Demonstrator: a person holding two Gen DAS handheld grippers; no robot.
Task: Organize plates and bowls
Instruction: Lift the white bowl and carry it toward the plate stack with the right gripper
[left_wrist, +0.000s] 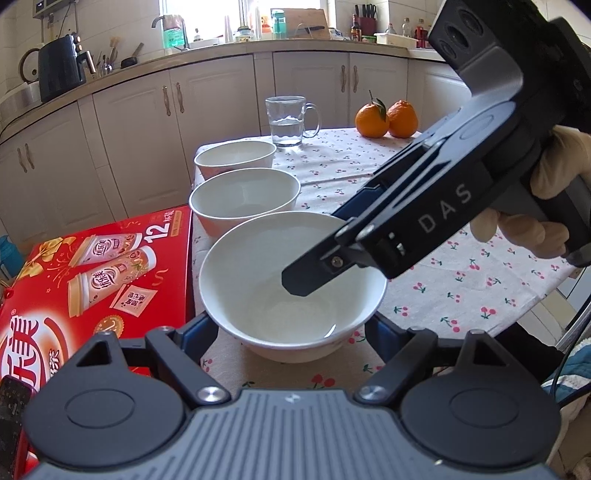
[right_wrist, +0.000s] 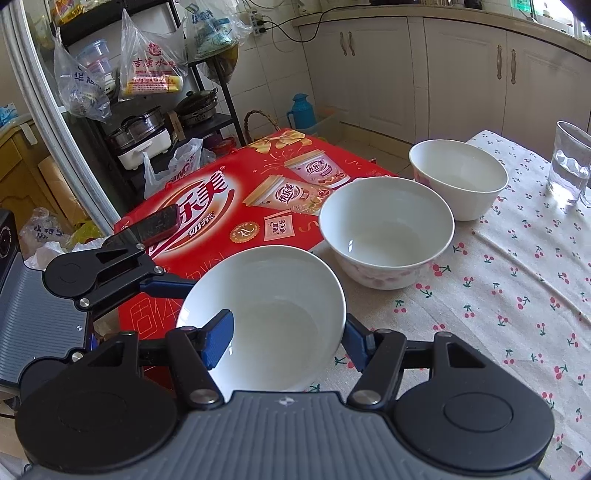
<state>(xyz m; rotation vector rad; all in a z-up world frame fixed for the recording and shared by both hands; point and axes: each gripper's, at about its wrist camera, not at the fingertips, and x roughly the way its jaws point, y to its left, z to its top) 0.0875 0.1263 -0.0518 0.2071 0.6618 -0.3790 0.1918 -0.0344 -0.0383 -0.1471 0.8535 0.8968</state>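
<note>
Bowl mouth faces up, right tongs clenched on its wall, left tongs straddling it, grip unclear

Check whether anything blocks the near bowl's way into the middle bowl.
Nothing visible does. The near bowl, its rim clamped in the right gripper, stands beside the middle bowl with only bare tablecloth between them.

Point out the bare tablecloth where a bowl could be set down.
Freest: the cherry-print tablecloth right of the bowl row, reaching toward the glass mug at the far edge. Crowded: the left edge, where three bowls line up against the red box, the nearest bowl flanked by both claws.
</note>
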